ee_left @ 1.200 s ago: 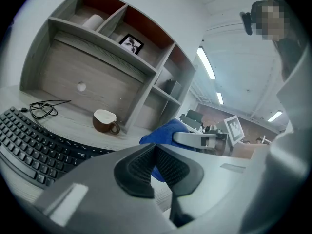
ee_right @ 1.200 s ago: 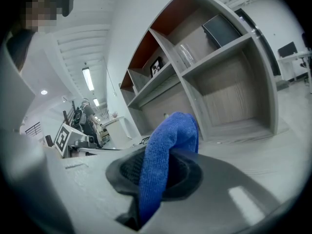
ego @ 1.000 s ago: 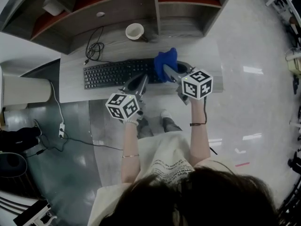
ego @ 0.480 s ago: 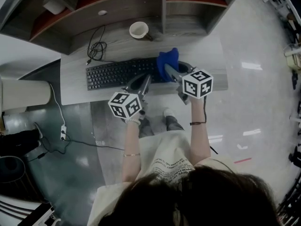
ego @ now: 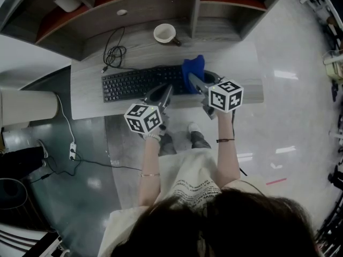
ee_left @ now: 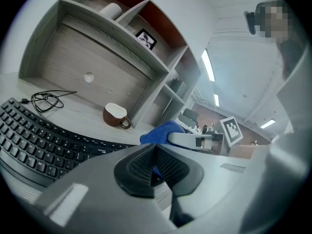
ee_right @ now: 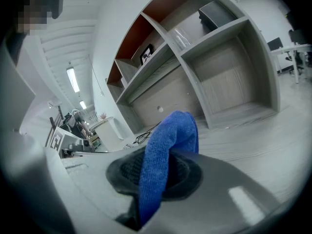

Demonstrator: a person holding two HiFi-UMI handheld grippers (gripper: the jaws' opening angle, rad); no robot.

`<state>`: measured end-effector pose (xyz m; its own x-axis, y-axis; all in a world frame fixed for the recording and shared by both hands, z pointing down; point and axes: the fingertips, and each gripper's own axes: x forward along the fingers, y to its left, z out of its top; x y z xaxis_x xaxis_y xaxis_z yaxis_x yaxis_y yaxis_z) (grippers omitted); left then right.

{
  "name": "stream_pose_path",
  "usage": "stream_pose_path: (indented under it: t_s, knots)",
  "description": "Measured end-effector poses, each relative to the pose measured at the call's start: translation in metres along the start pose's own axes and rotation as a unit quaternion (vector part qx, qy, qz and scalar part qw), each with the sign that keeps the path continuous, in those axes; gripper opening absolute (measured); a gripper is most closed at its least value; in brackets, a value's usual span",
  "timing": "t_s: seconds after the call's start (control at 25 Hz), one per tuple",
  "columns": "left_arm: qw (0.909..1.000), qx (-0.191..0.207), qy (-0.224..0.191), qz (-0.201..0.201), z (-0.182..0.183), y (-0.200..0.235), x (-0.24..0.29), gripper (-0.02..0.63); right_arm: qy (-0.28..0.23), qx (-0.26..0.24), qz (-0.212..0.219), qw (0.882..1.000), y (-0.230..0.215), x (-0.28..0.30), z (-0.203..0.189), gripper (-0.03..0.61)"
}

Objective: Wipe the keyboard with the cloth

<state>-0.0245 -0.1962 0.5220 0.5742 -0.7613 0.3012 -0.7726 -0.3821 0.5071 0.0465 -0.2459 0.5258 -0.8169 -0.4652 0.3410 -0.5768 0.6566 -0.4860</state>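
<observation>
A black keyboard [ego: 140, 82] [ee_left: 34, 140] lies across the grey desk [ego: 236, 58]. My right gripper [ego: 194, 82] [ee_right: 155, 172] is shut on a blue cloth [ego: 193, 68] [ee_right: 168, 145], which stands bunched over the keyboard's right end. The left gripper view also catches the blue cloth [ee_left: 161, 132] beyond its jaws. My left gripper [ego: 162, 94] [ee_left: 155, 165] hovers at the desk's front edge below the keyboard's right half, jaws closed together with nothing between them.
A cup [ego: 165, 33] [ee_left: 115, 115] stands behind the keyboard near the shelf unit [ego: 134, 7]. A coiled black cable [ego: 115, 52] [ee_left: 46, 100] lies at the back left of the desk. A white box [ego: 27, 107] stands left of the desk.
Both grippers hold nearly the same places. The head view has shifted, so desk, keyboard and cup appear slightly further right.
</observation>
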Motion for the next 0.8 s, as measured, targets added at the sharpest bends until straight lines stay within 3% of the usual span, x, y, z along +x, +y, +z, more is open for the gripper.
stream_pose_path:
  t_s: [0.8]
  knots:
    - [0.9999,-0.013,0.006,-0.007,0.001,0.026,-0.018,-0.009,0.005,0.012,-0.014,1.0,0.015,0.021,-0.013,0.052]
